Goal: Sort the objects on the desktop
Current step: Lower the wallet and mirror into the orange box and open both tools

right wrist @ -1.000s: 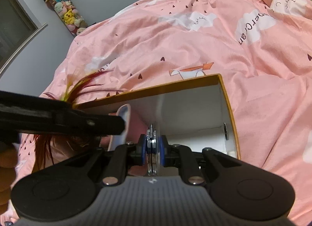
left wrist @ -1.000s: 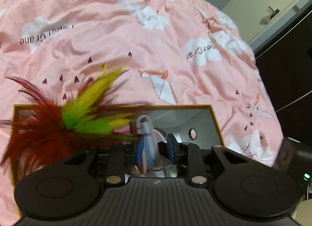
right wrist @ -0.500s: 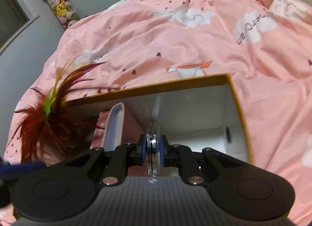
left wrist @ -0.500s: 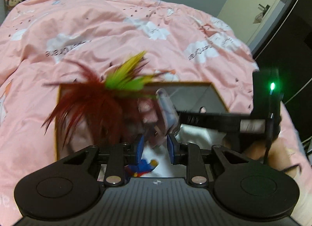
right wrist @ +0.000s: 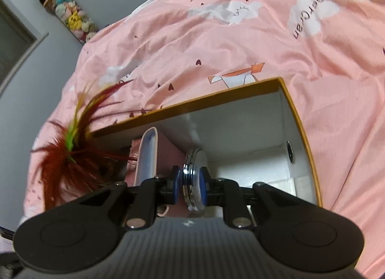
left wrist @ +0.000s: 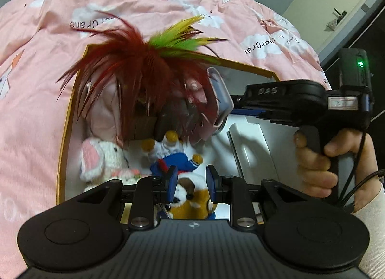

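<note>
Working over the bed, I have the pink quilt [right wrist: 240,45] as the soft base under everything, which is why the box [right wrist: 298,115] sits slightly sunk into it with its open top facing me. I use that orange-rimmed box as the one place to gather the loose things, so its white inside already holds the red and green feather toy [left wrist: 144,74], a pink case [right wrist: 148,156] standing on edge against the left part, a white plush rabbit [left wrist: 101,158] and a plush dog [left wrist: 190,197] in a blue top, packed close together on the left. That leaves the right part bare, and I judge this is where the next piece belongs.

My right gripper [right wrist: 190,184] reaches over that bare part with a round metal disc [right wrist: 193,178] standing on edge between its blue pads; the jaws have just been easing apart, the disc between them, so I take this as the release. My left gripper [left wrist: 191,184] hangs above the plush dog with its jaws apart and nothing in them.
</note>
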Tool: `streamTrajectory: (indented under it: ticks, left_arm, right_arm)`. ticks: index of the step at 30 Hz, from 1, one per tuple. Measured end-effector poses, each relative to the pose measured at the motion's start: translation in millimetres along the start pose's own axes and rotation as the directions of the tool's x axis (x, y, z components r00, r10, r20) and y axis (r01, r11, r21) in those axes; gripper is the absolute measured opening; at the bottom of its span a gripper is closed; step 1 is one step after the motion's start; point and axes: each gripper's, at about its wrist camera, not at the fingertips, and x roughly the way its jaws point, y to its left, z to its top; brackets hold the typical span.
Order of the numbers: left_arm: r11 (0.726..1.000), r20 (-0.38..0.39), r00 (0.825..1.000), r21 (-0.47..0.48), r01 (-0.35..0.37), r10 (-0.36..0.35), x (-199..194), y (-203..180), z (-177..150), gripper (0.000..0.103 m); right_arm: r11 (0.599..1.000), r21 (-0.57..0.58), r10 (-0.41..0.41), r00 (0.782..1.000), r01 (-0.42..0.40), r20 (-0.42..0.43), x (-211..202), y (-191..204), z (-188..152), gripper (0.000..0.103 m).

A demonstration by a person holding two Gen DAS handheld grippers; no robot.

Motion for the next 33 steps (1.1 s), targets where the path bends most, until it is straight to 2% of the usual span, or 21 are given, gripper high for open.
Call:
streamTrajectory:
  ticks: [3,6,10,13,17,22,30,33]
  left_arm:
    - [1.000,0.001,1.000,-0.010,0.000,0.000,-1.6,1.6,-2.2,0.029]
    - [1.000,0.006,1.000,-0.008,0.000,0.000,-4.1,1.3,-3.6,0.029]
    - [1.000,0.019,1.000,-0.009,-0.001,0.001,-8.2,1.1,-5.0,0.029]
    - [1.000,0.023,1.000,-0.012,-0.005,0.005,-8.9,1.5,-4.6,0.029]
    - [1.000,0.026,1.000,-0.011,-0.003,0.003,-10.6,0.7,-5.2,0.029]
    - [1.000,0.034,0.999,-0.009,-0.013,0.013,-14.2,2.4,-7.6,0.030]
    - [1.000,0.038,0.999,-0.019,-0.020,0.021,-16.4,3.1,-10.3,0.030]
    - [0.999,0.040,0.999,-0.024,-0.022,0.023,-17.4,4.4,-11.1,0.030]
  right_arm:
    - [0.999,0.029,0.042,0.999,-0.042,-0.001,-5.8,-6.3,-0.3,0.024]
    - [0.998,0.007,0.058,0.998,-0.058,-0.004,-12.7,-7.2,-0.3,0.026]
    - [0.997,-0.065,0.041,0.999,-0.043,-0.021,-23.0,-2.1,-1.3,0.035]
    - [0.989,-0.144,0.023,0.998,-0.030,-0.052,-25.1,3.8,-3.5,0.035]
    - [0.969,-0.246,-0.004,0.993,-0.026,-0.118,-17.1,10.9,-9.2,0.047]
    - [0.939,-0.344,-0.032,0.989,-0.019,-0.141,-11.1,22.8,-20.8,0.047]
    - [0.923,-0.383,-0.079,0.986,0.018,-0.145,5.0,34.6,-16.1,0.046]
    - [0.917,-0.399,-0.076,0.986,0.010,-0.149,8.2,39.4,-15.9,0.041]
